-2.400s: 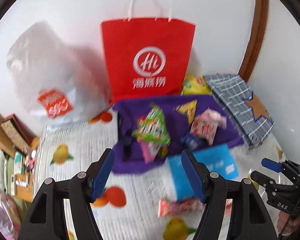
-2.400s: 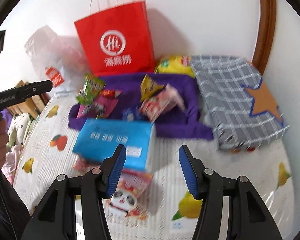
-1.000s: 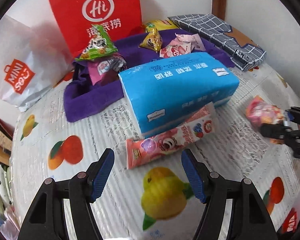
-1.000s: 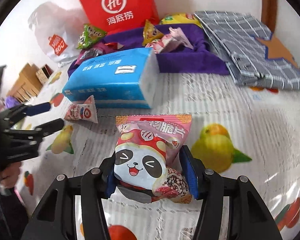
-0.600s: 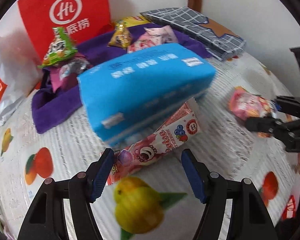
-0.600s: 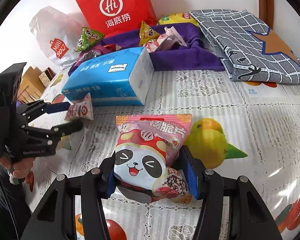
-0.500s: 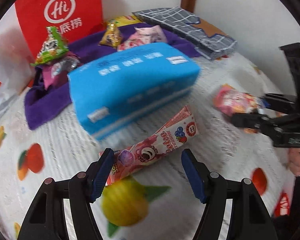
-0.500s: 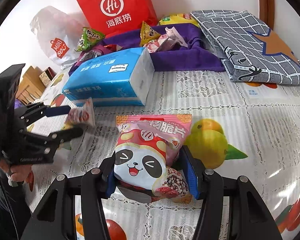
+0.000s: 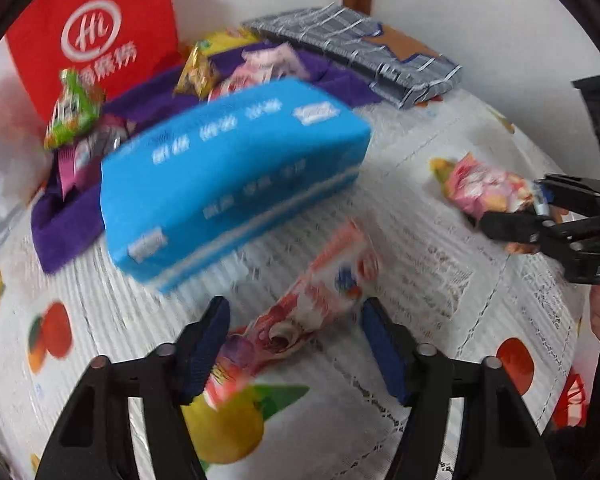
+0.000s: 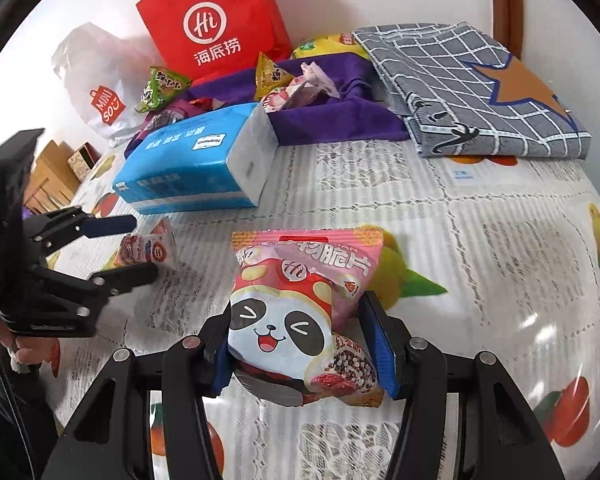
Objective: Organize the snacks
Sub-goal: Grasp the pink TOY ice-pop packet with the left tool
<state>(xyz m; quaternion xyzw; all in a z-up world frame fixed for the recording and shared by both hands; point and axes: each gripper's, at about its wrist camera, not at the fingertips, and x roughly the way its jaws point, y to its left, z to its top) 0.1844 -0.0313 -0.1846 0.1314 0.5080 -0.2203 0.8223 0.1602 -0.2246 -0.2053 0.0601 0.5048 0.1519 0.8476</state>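
Lying between closing jaws: pink snack packet (image 9: 320, 300)

You've got two tools (image 10: 302, 356) (image 9: 296, 344), one blue tissue pack (image 10: 196, 164), one red paper bag (image 10: 216, 20), one white plastic bag (image 10: 96, 80), and one folded checked cloth (image 10: 468, 92).

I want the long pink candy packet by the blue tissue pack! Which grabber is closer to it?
Left. The left gripper has the long pink packet between its closing jaws. The right gripper sits off to the side, clamped on the panda snack bag.
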